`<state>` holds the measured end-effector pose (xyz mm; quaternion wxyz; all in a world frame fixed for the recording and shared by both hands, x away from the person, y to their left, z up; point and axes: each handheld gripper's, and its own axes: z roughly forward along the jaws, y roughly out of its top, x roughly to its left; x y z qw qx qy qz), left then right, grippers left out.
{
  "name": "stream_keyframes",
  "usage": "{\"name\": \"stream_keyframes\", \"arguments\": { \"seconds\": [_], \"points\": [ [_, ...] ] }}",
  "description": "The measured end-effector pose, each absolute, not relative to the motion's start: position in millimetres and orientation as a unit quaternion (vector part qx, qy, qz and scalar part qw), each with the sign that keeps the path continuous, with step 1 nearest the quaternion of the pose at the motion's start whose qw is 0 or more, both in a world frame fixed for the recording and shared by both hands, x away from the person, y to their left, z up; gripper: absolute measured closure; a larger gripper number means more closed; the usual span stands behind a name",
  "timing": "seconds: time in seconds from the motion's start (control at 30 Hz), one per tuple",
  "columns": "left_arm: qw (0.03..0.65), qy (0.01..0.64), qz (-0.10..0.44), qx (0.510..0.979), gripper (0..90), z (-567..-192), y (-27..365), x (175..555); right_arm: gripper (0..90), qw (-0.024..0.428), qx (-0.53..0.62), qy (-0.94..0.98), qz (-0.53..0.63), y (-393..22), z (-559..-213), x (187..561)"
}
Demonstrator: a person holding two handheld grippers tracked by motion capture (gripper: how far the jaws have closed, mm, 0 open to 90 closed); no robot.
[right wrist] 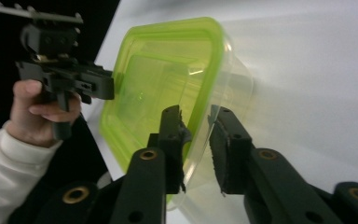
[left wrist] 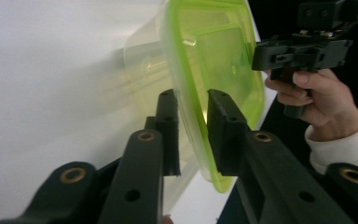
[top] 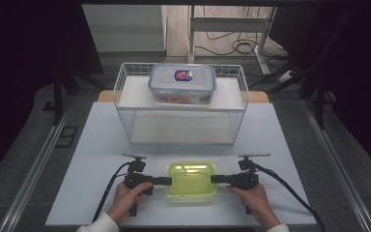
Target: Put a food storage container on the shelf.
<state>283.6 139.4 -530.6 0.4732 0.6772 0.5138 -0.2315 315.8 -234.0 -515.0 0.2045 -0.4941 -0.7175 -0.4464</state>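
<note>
Straddling the near rim of the green-lidded container [left wrist: 214, 60], the left gripper [left wrist: 193, 121] is seen in its own view w/ one jaw on either side of the lid edge; jaws are parted, gap visible each side, so not clamped. Same picture on the opp. side: the right gripper [right wrist: 196, 135] is set over the container's [right wrist: 168, 88] rim, one jaw inside the lid line, one outside against the clear wall, jaws apart, no squeeze seen. Whether the pads actually touch the plastic can't be told.

From the high view, the left gripper [top: 165, 181] and right gripper [top: 214, 179] are pointed at each other, the container [top: 192, 179] caught between the two tips on the white table [top: 96, 140]. Each gripper is held by a hand — left hand [top: 127, 199], right hand [top: 253, 198] — white sleeves at the bottom edge, cables trailing back toward the person.

Beyond the grippers, well apart from them, a white wire rack [top: 125, 104] is stood on the table. On its top shelf a clear storage box [top: 182, 84] w/ a blue-rimmed lid and a small red/blue label is sat, roughly centred. Lower shelf level is seen through the wire.

Farther off: dark floor, desk legs and loose cables [top: 232, 46].
</note>
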Motion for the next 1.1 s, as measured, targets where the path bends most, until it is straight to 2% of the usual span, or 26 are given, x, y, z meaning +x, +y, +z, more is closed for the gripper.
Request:
{"name": "stream_keyframes", "arguments": {
  "seconds": [0.1,0.7,0.83,1.1],
  "points": [
    [0.485,0.508,-0.227,0.675,82.4,-527,140,282,81.0,0.202,-0.492,-0.713,-0.458,-237,-511,313],
    [0.510,0.481,-0.201,0.684,82.6,-505,147,269,81.3,0.178,-0.464,-0.718,-0.488,-233,-488,298],
    [0.513,0.478,-0.196,0.686,82.5,-502,149,267,81.4,0.150,-0.451,-0.731,-0.490,-229,-476,293],
    [0.523,0.470,-0.191,0.685,82.6,-493,151,265,81.4,0.127,-0.435,-0.738,-0.500,-227,-462,288]
  ]
}}
